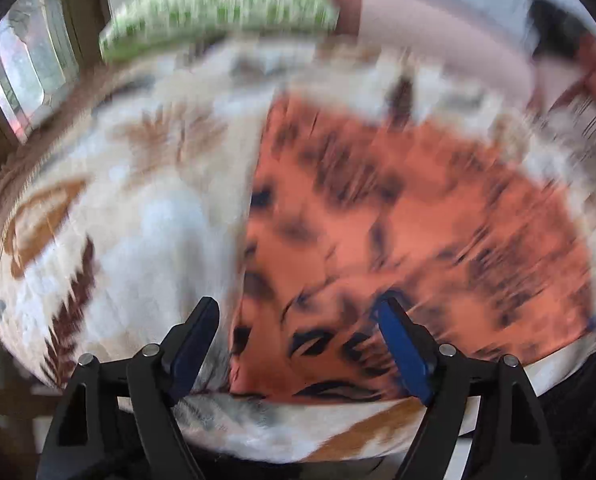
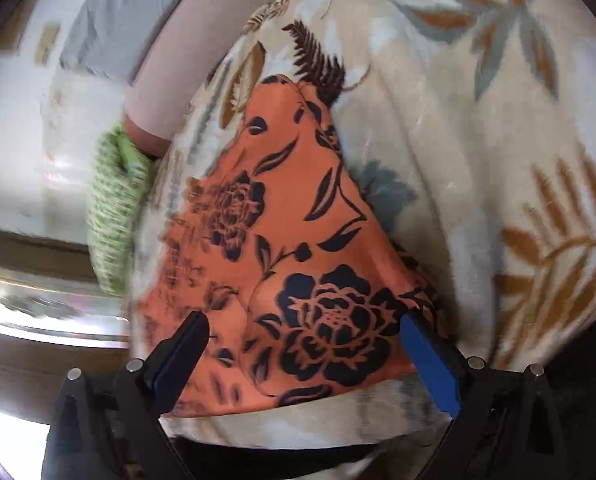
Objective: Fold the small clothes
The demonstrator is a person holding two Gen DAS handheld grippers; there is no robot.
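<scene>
An orange garment [image 1: 398, 208] with a dark flower print lies spread on a cream blanket with leaf patterns [image 1: 146, 208]. The left wrist view is blurred. My left gripper [image 1: 298, 316] is open and points down over the garment's near left edge, one finger over the blanket and the other over the orange cloth, with nothing gripped. In the right wrist view the garment [image 2: 282, 208] narrows to a point at the far end. My right gripper [image 2: 304, 326] is open above its near end, fingers either side of a large black flower.
A green-and-white patterned cloth [image 1: 218, 8] lies at the blanket's far edge, next to a pale pink shape [image 1: 438, 24]. The same green cloth [image 2: 114, 208] and pink shape [image 2: 158, 60] show at the left of the right wrist view. A window [image 1: 26, 68] is at far left.
</scene>
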